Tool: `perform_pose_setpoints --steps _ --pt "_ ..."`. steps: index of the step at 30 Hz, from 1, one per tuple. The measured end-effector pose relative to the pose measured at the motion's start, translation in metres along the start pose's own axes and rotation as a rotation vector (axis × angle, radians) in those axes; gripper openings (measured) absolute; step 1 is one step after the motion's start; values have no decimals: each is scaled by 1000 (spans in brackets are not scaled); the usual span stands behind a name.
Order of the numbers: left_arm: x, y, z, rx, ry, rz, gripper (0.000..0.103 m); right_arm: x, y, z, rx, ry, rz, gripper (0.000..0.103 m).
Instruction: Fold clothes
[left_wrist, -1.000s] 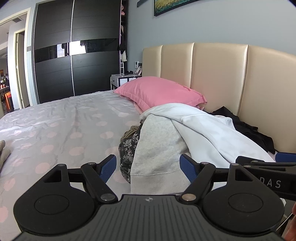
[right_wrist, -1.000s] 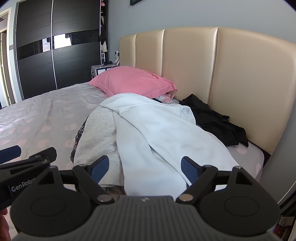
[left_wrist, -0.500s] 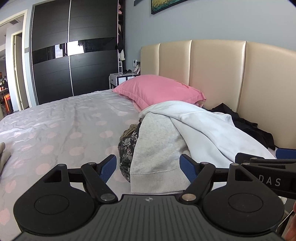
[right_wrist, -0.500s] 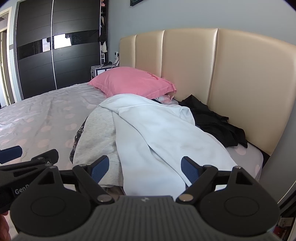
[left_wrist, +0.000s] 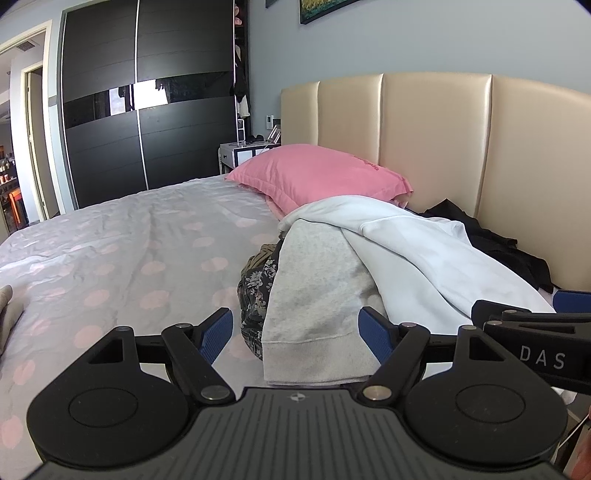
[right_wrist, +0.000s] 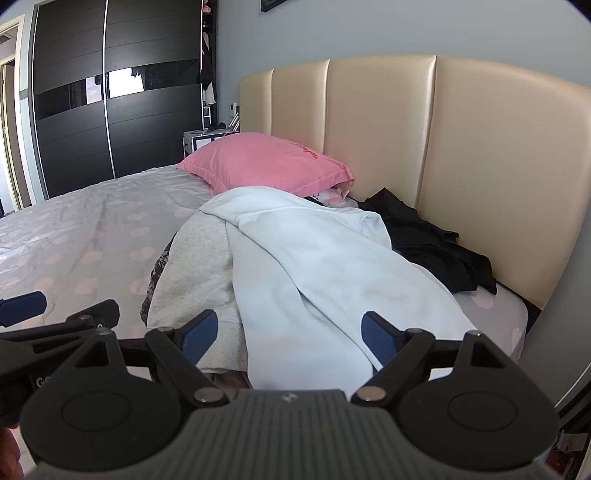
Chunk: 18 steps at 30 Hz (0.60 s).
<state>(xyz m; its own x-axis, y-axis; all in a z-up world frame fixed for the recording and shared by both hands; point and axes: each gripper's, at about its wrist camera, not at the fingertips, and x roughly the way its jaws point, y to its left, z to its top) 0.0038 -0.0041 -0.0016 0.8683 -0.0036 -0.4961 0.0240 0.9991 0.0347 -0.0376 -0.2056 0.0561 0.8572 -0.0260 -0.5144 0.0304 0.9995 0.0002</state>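
Grey fleece, the hem of a grey sweatshirt, is lying right in front of your left gripper, whose blue pads are standing wide apart with nothing between them. You are holding that gripper just above the near edge of the bed, and the ribbed hem is sitting in the gap ahead of the fingers without touching either one.

Your right gripper is hovering beside it, to the right, its jaws also spread wide and empty. Ahead of it a pale white hoodie is draping over the right half of the grey sweatshirt and running down over the near edge of the mattress.

Under the sweatshirt's left side a dark patterned garment is peeking out, bunched against the spotted grey sheet. Farther right, against the beige padded headboard, a black garment is lying crumpled, apart from the main pile. At the far end a pink pillow is resting with the hoodie's top edge touching its near side.

You are also seeing each gripper in the other's view: the right one is poking in at the right edge of the left view, and the left one at the left edge of the right view. A dark sliding wardrobe is standing at the far left.
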Motion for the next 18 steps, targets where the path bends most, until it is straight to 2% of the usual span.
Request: perform_pose_setpoints --steps 10,12,15,18 --pt "26 -3 -2 17 66 -51 74 27 -6 -1 -29 38 -6 86" --pt "35 -6 1 33 76 -55 74 36 -7 1 -50 48 -11 85" --pt "50 -11 9 52 92 -64 72 51 -8 4 -80 64 -18 78" --pt "72 -18 21 87 122 -88 68 68 -9 7 -110 83 -23 78"
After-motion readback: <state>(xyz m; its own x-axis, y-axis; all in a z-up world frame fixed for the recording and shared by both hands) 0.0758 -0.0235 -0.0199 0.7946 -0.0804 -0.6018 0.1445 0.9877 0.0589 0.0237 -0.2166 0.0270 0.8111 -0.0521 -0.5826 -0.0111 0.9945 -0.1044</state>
